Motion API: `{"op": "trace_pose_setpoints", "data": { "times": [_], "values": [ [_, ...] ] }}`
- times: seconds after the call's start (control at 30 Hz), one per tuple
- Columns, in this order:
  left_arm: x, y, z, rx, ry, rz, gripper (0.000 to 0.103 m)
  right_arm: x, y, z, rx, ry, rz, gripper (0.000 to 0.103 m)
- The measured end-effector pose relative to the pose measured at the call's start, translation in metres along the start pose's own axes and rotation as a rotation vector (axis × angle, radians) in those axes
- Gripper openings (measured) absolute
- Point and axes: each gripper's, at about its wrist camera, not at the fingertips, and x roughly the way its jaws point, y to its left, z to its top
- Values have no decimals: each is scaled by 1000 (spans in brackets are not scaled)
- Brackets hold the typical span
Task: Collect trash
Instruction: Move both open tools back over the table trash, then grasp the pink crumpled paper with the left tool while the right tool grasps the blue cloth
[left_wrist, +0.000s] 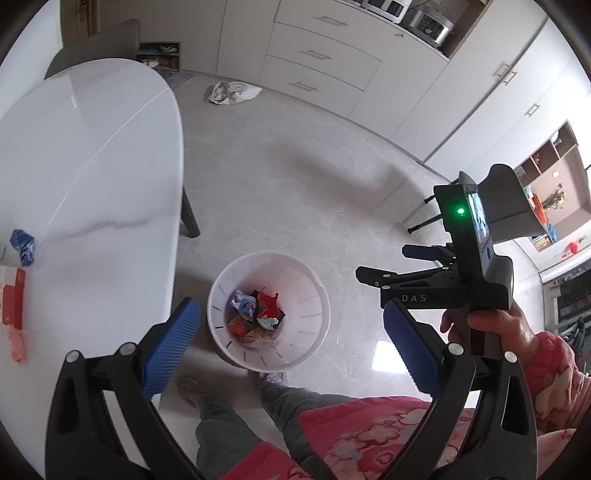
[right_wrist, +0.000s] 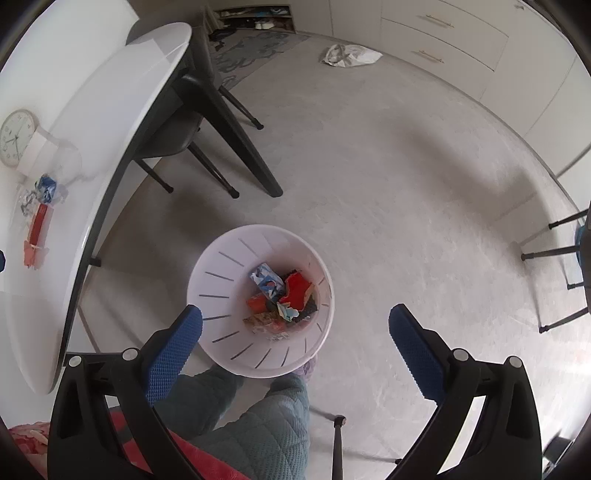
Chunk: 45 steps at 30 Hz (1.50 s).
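My left gripper (left_wrist: 291, 339) hangs over the white slotted bin (left_wrist: 317, 332), which stands on the floor just in front of my feet; its blue fingers (left_wrist: 173, 343) stand wide apart with nothing between them. My right gripper (right_wrist: 295, 347) points down at the same bin (right_wrist: 214, 280), fingers (right_wrist: 173, 350) likewise spread wide and holding nothing. In the left wrist view the right gripper (left_wrist: 384, 266) appears from the side at the right, held in my right hand (left_wrist: 491, 328) with a pink patterned sleeve behind it. The bin holds crumpled trash (right_wrist: 284, 299): a blue-and-white wrapper, red pieces and several mixed scraps lying at the bottom. More trash remains on the white surface (right_wrist: 103, 122) to the left of the bin: a crumpled blue wrapper (right_wrist: 47, 186), a red packet (right_wrist: 38, 221) just beside it, and a pink scrap (right_wrist: 31, 254) nearer the edge. A round clock (right_wrist: 16, 138) lies further back on the same surface. A crumpled pale bag (right_wrist: 351, 54) lies on the floor well apart from the bin, near the cabinets (right_wrist: 461, 33).
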Motion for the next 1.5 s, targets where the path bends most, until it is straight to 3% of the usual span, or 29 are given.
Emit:
{"op": "trace_pose_setpoints", "data": {
  "times": [0.33, 0.47, 0.73, 0.9, 1.1, 1.3, 1.37, 1.47, 1.5],
  "values": [
    [-25, 41, -12, -117, -40, 64, 95, -10, 45, 11, -61, -22, 34, 100],
    [-42, 76, -22, -197, -63, 114, 95, -15, 83, 21, -122, -34, 63, 100],
    [-74, 171, -57, -351, -106, 304, 95, -14, 173, 40, -280, -62, 101, 100],
    [-73, 232, -77, -436, -102, 402, 95, -9, 223, 45, -352, -52, 127, 100],
    [-52, 275, -89, -472, -70, 446, 93, -8, 271, 48, -429, -56, 137, 100],
    [-35, 293, -90, -490, -38, 428, 64, -9, 291, 51, -451, -49, 147, 100],
    [-30, 294, -90, -484, -22, 433, 47, -11, 294, 51, -458, -49, 148, 100],
    [-28, 297, -90, -483, -15, 444, 32, -11, 302, 54, -469, -51, 153, 100],
    [-29, 297, -90, -486, -17, 444, 31, -11, 305, 56, -474, -53, 158, 100]
  ]
}}
